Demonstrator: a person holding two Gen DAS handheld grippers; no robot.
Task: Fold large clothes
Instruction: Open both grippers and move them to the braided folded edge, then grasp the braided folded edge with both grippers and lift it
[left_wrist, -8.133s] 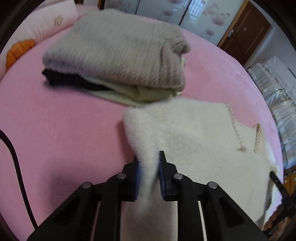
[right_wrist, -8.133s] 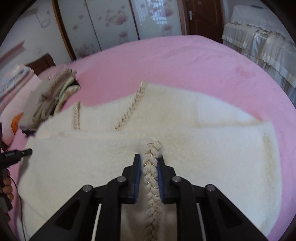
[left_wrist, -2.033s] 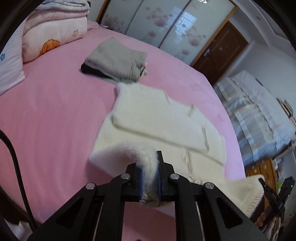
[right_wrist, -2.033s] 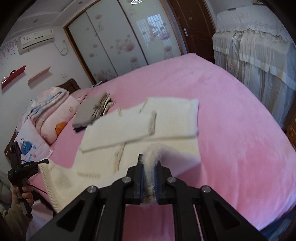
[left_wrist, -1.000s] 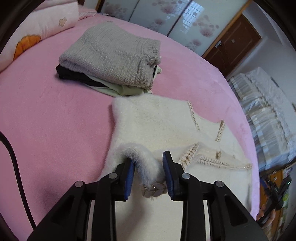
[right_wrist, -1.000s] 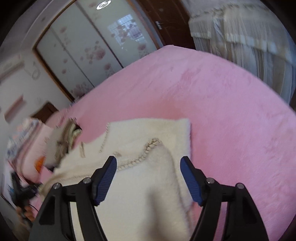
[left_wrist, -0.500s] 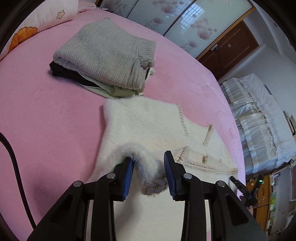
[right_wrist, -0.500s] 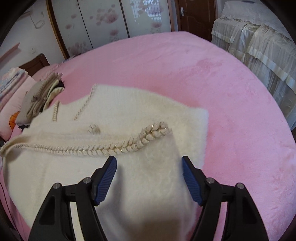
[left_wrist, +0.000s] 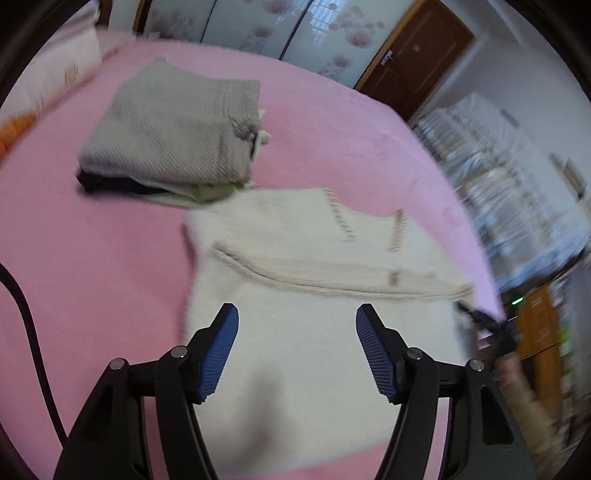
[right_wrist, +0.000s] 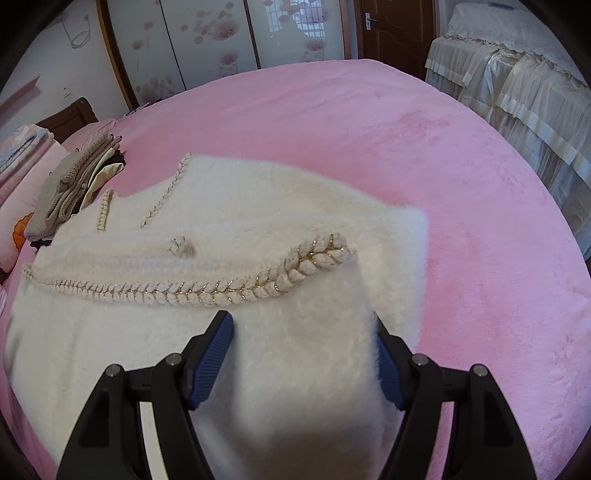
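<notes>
A cream fluffy cardigan (left_wrist: 295, 258) with braided trim (right_wrist: 258, 288) lies folded on the pink bed (left_wrist: 92, 258). My left gripper (left_wrist: 297, 310) hovers above the cardigan's near left part. Its jaws are opening, and nothing is pinched between the blue pads. My right gripper (right_wrist: 301, 319) stands open over the cardigan's (right_wrist: 258, 206) near right corner. The fluffy top layer bulges up between its jaws and hides part of the right pad. The left wrist view is blurred.
A stack of folded clothes topped by a grey knit (left_wrist: 173, 140) sits just beyond the cardigan, and also shows as that stack (right_wrist: 70, 192). A pillow (left_wrist: 48, 85) lies at the far left. A black cable (left_wrist: 33, 347) hangs left. A lace-covered bed (right_wrist: 517, 85) stands right.
The left jaws have spread wide and let go of the fluffy folded edge, which now lies flat, and the gripper has risen a little. The right gripper came down closer and stays open.
</notes>
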